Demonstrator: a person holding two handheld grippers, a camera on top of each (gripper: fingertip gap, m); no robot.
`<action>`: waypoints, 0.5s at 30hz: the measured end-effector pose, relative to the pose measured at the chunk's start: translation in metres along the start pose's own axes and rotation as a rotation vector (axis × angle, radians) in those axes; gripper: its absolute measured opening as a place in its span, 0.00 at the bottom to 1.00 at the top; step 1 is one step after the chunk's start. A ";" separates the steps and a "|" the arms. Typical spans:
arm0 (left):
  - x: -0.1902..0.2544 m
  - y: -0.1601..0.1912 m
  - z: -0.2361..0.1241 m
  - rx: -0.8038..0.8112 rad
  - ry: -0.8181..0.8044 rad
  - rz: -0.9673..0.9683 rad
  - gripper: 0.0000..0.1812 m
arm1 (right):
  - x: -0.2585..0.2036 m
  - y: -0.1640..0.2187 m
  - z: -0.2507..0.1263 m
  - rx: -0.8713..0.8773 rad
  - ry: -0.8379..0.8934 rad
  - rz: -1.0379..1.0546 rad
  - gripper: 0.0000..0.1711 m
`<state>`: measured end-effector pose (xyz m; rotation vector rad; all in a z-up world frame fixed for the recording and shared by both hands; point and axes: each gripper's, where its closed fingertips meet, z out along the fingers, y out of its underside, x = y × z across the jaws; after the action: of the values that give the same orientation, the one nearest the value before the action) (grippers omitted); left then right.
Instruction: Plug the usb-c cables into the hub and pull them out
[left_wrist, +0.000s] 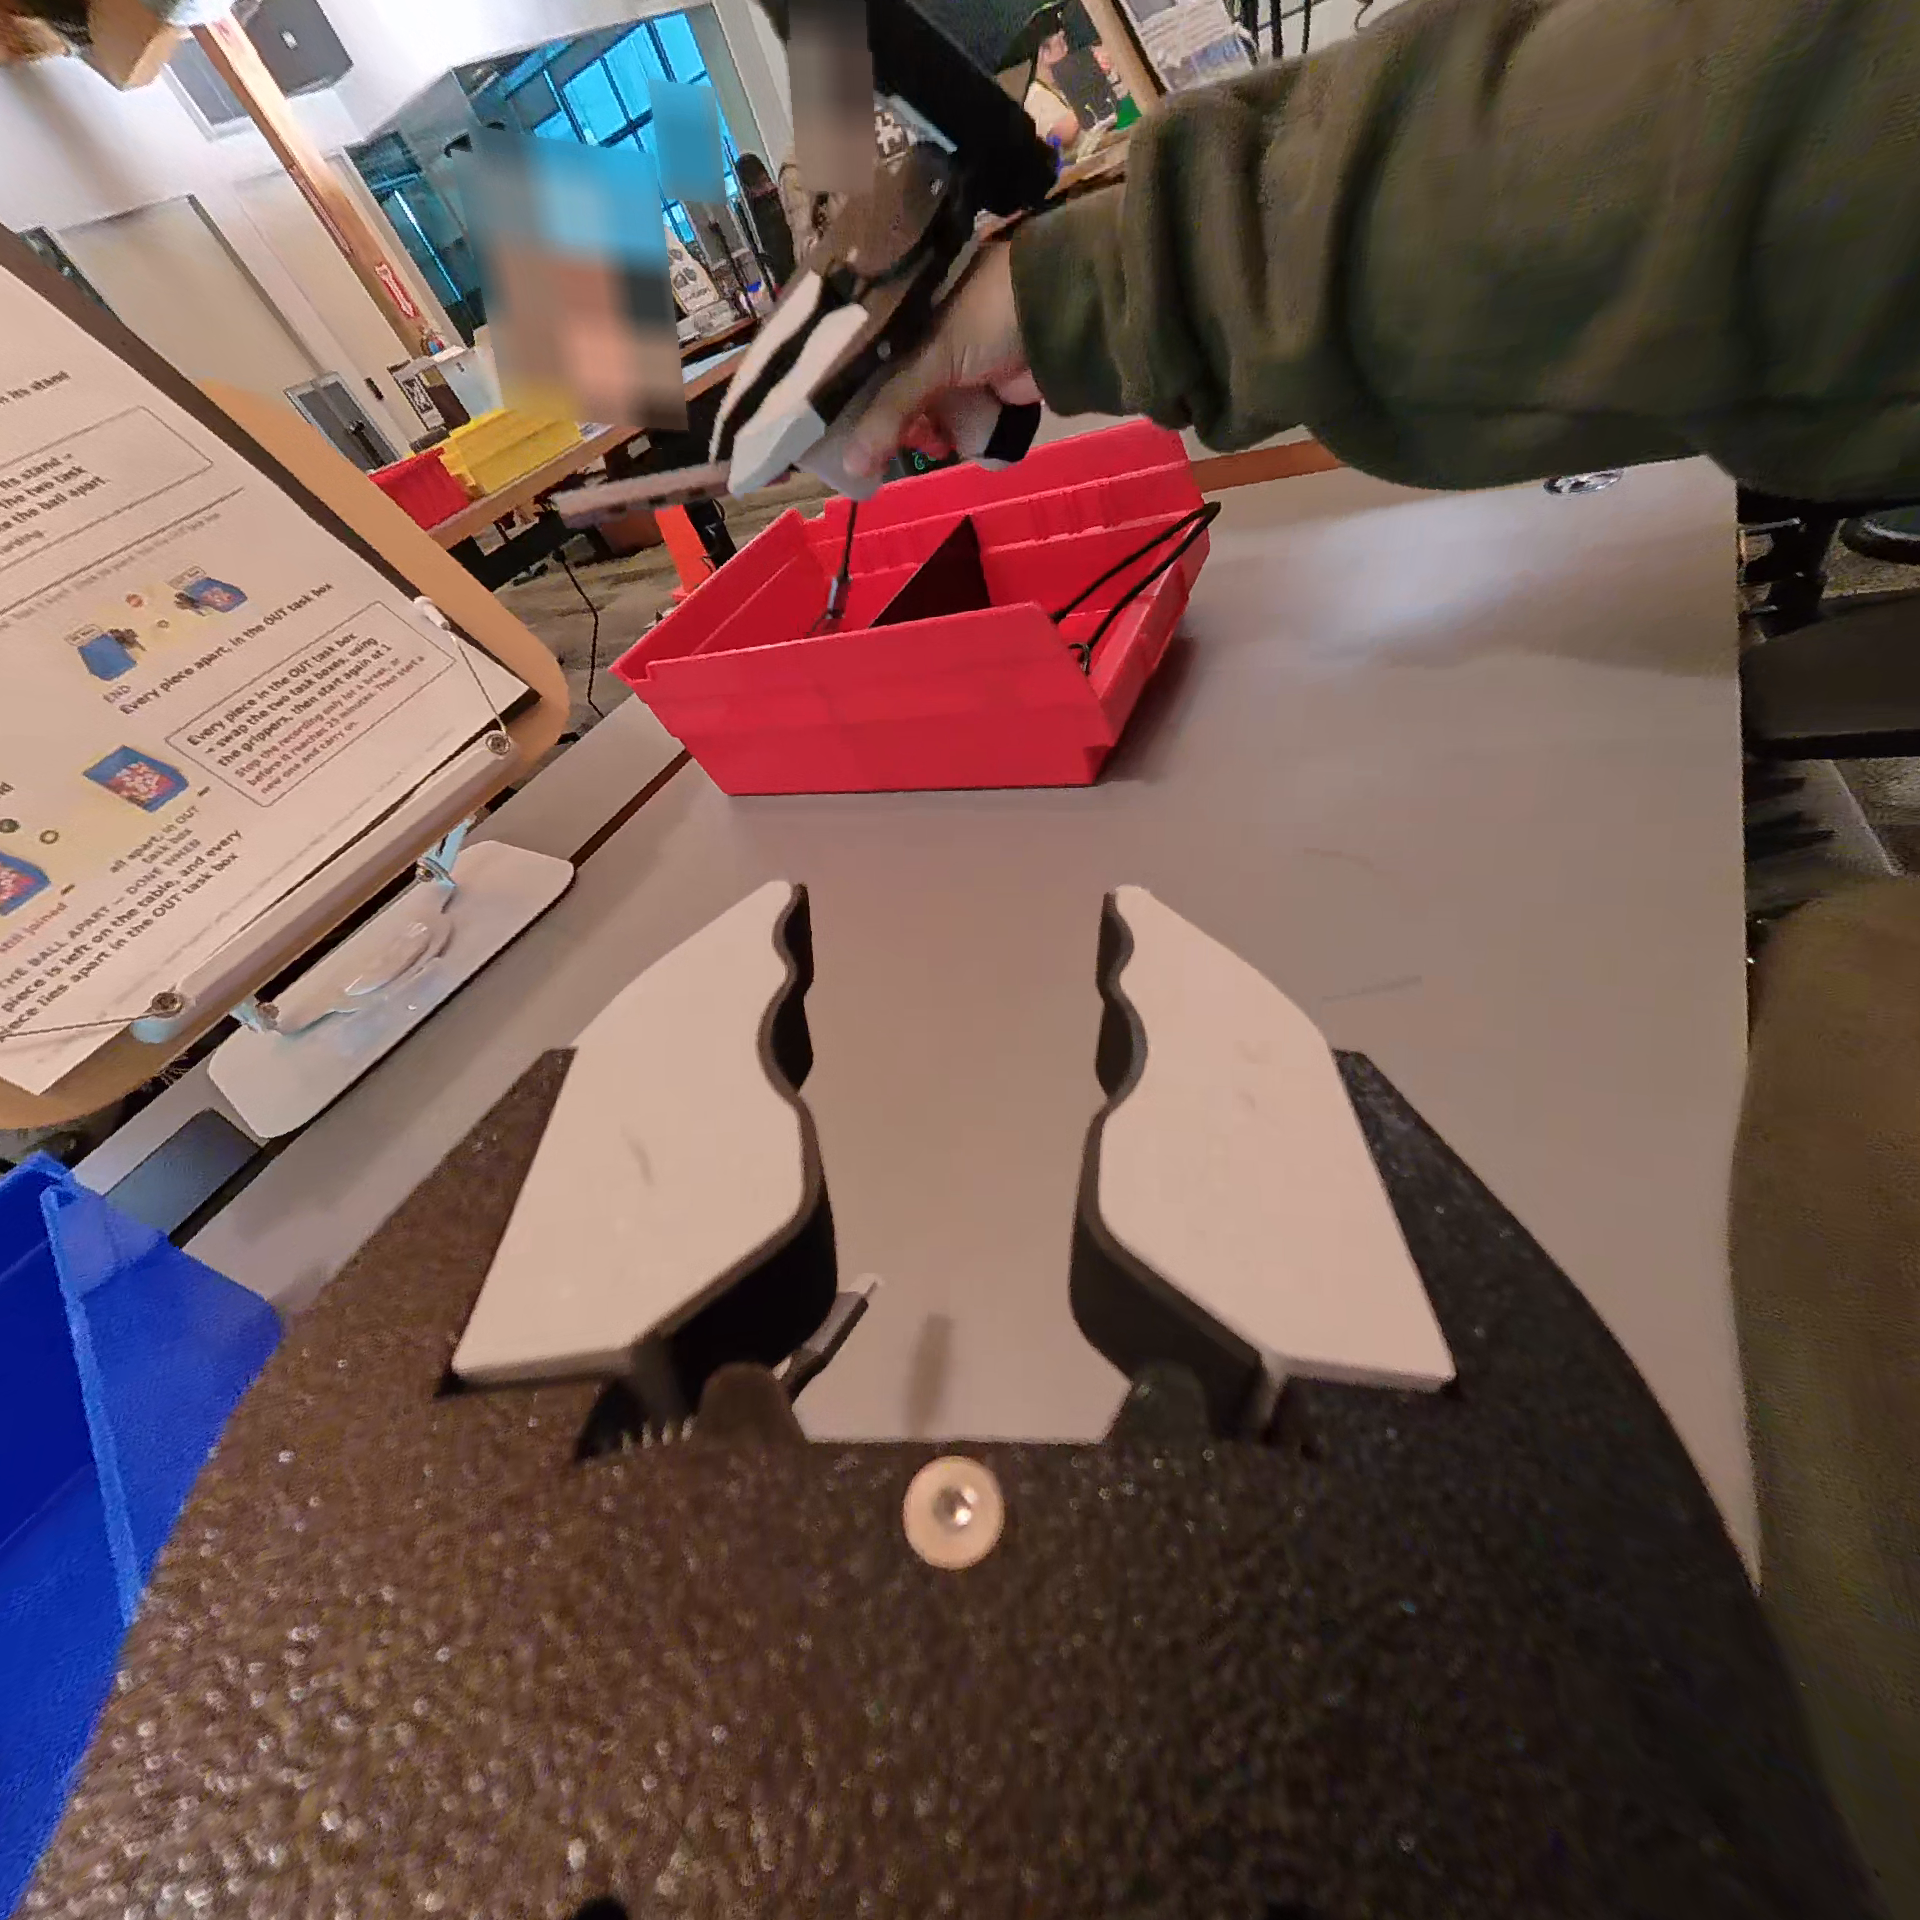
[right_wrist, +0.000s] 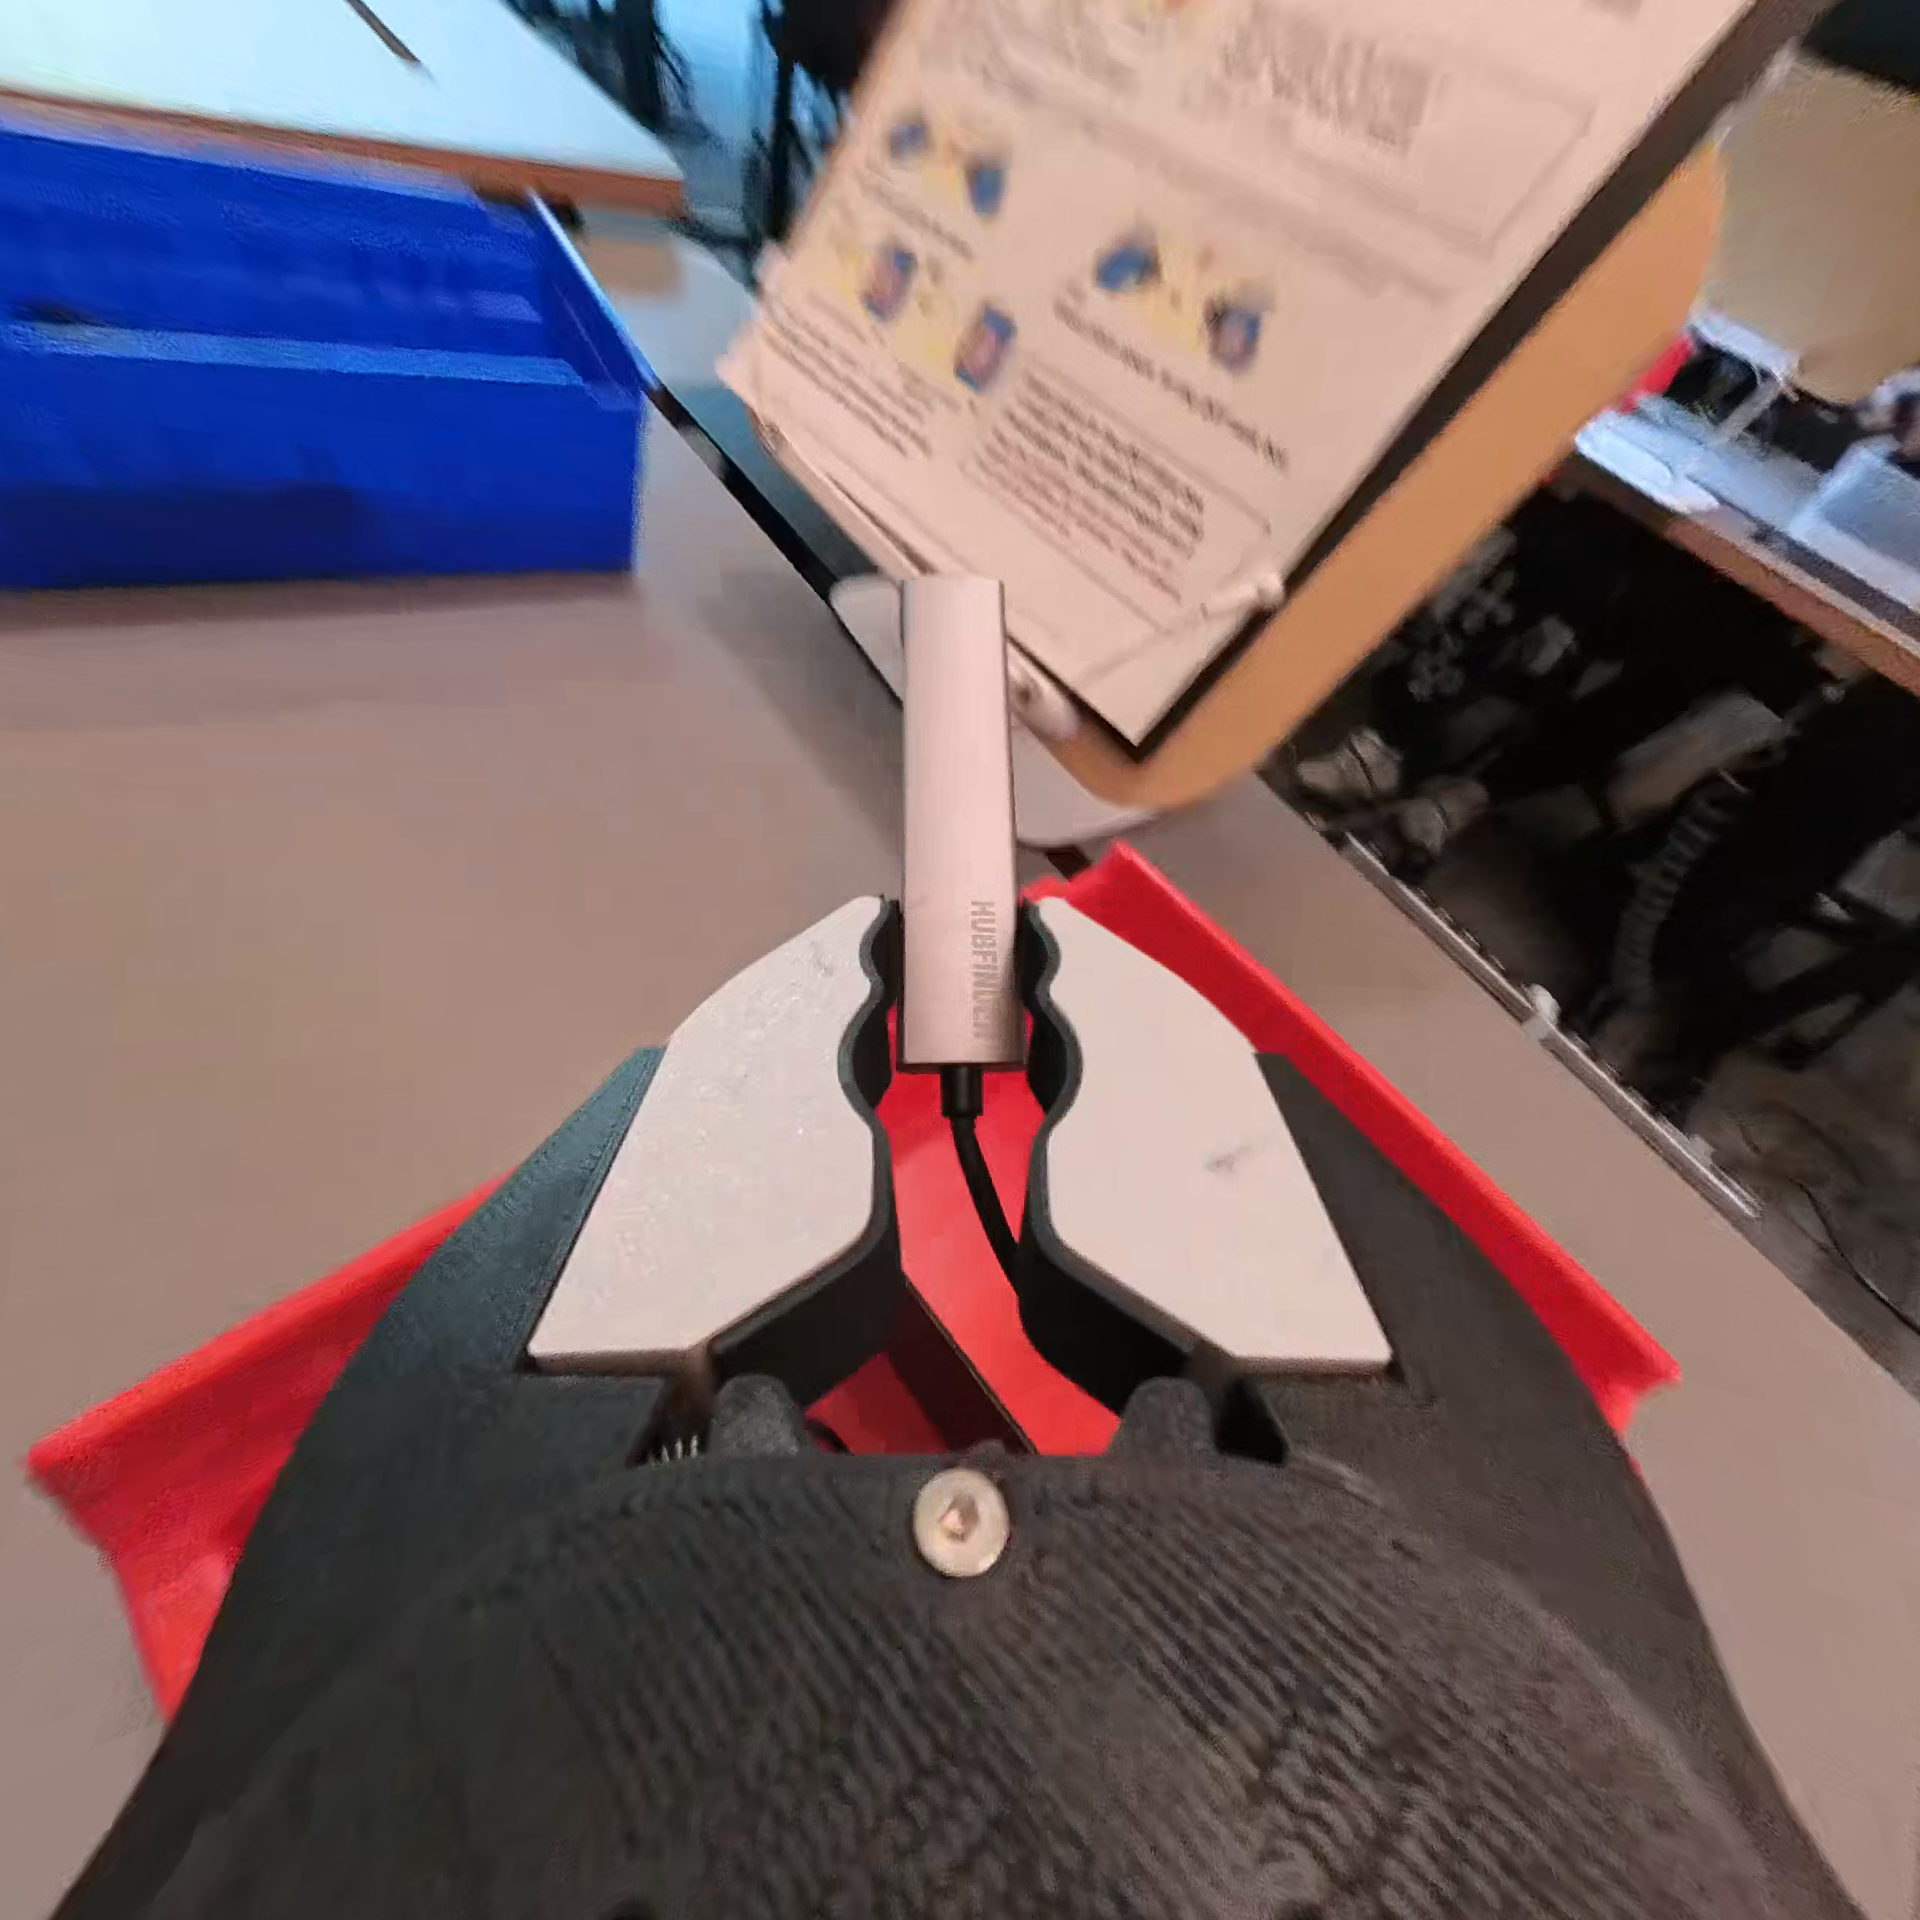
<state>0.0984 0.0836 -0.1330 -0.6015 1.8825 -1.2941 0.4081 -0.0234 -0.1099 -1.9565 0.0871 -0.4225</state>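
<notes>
My right gripper (right_wrist: 958, 935) is shut on a slim grey usb-c hub (right_wrist: 952, 790), which sticks out forward past the fingertips; the hub's own black cable (right_wrist: 987, 1174) trails back between the fingers into the red bin (right_wrist: 1351, 1101) below. In the left wrist view that gripper (left_wrist: 764, 457) holds the hub (left_wrist: 639, 490) level above the red bin (left_wrist: 883, 707), with a black cable (left_wrist: 1132, 577) draped in the bin. My left gripper (left_wrist: 954, 935) is open and empty, low over the grey table (left_wrist: 1351, 831), well short of the bin.
A blue bin (left_wrist: 94, 1455) sits at the left, also seen in the right wrist view (right_wrist: 301, 374). An instruction sheet on a tilted wooden stand (left_wrist: 208, 665) stands at the table's left edge. A sleeved arm (left_wrist: 1455, 239) reaches across from the right. The grippers' ends are close to 35 cm from one another.
</notes>
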 end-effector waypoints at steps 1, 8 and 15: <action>-0.001 0.001 -0.001 -0.001 -0.002 -0.006 0.28 | 0.007 0.012 0.004 -0.067 0.047 -0.007 0.13; -0.005 0.003 -0.002 0.002 -0.001 -0.040 0.28 | 0.038 0.099 -0.005 -0.567 0.294 0.041 0.20; -0.052 0.001 -0.039 -0.031 -0.191 -0.127 0.28 | 0.018 0.020 -0.009 -0.174 0.304 0.087 0.47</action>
<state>0.0982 0.1445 -0.1090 -0.8424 1.7339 -1.2419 0.4248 -0.0441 -0.1207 -2.0361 0.4146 -0.6706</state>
